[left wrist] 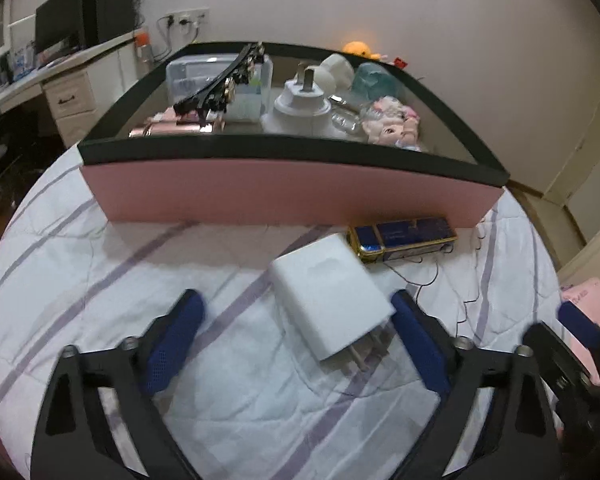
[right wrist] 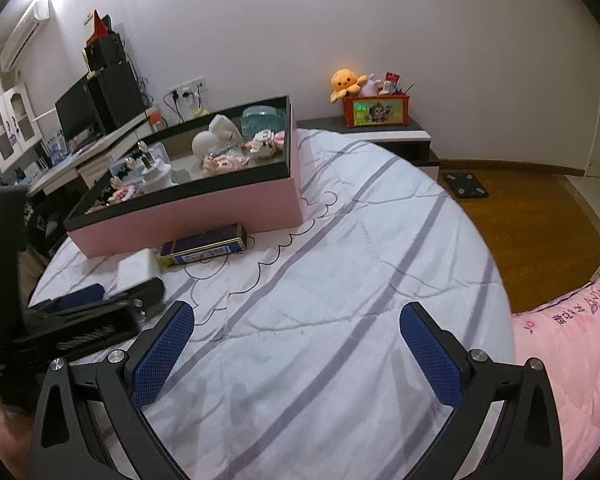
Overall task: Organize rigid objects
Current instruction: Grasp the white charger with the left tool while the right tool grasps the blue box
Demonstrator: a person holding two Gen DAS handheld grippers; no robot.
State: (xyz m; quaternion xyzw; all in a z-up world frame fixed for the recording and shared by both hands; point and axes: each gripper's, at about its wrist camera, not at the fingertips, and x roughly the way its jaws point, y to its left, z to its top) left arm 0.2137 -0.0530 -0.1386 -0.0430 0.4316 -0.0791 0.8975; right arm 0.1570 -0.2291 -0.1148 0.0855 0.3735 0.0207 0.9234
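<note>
left gripper [left wrist: 296, 332] jaws wide, astride white charger [left wrist: 332, 292]; right gripper [right wrist: 300, 340] wide, empty

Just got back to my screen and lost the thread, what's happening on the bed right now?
Both claws are open and hold nothing. The left claw is low over the quilt with the white charger lying between its fingers, not yet gripped. The blue and gold tin lies just beyond it, against the pink box, which already holds other items. The right claw hovers over bare quilt to the side.
</note>
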